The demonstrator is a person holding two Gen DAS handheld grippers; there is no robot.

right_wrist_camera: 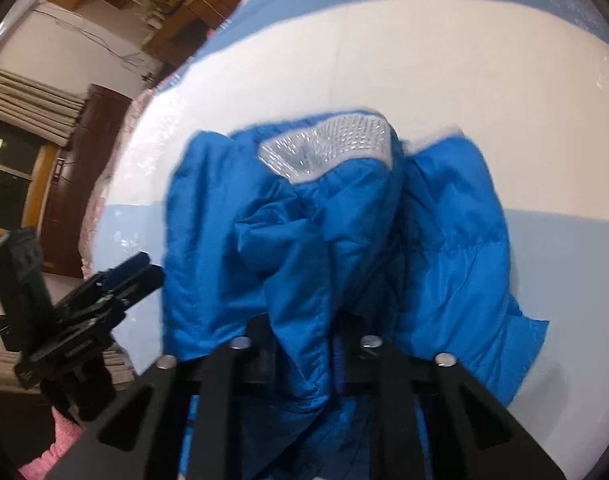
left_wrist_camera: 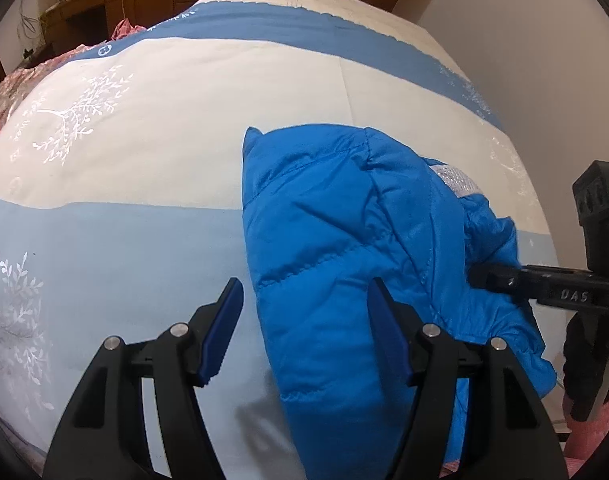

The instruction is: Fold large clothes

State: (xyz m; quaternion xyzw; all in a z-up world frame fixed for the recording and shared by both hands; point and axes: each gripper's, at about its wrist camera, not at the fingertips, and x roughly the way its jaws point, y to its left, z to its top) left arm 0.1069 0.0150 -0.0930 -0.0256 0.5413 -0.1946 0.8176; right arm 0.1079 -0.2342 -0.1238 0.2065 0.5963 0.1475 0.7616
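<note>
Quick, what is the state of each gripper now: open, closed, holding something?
Left gripper: open, holding nothing, above the blue jacket.
Right gripper: closed on the blue jacket.

Bare bed (left_wrist_camera: 124,168) lies open left of the blue jacket (left_wrist_camera: 328,240); the wall (left_wrist_camera: 524,40) closes the bed's right side, and the right tool (left_wrist_camera: 480,278) occupies the jacket's right edge

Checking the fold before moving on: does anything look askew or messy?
Yes. The jacket lies bunched on the bed, its silver lining showing at the top. The right tool grips a crumpled fold; the left tool is open.
</note>
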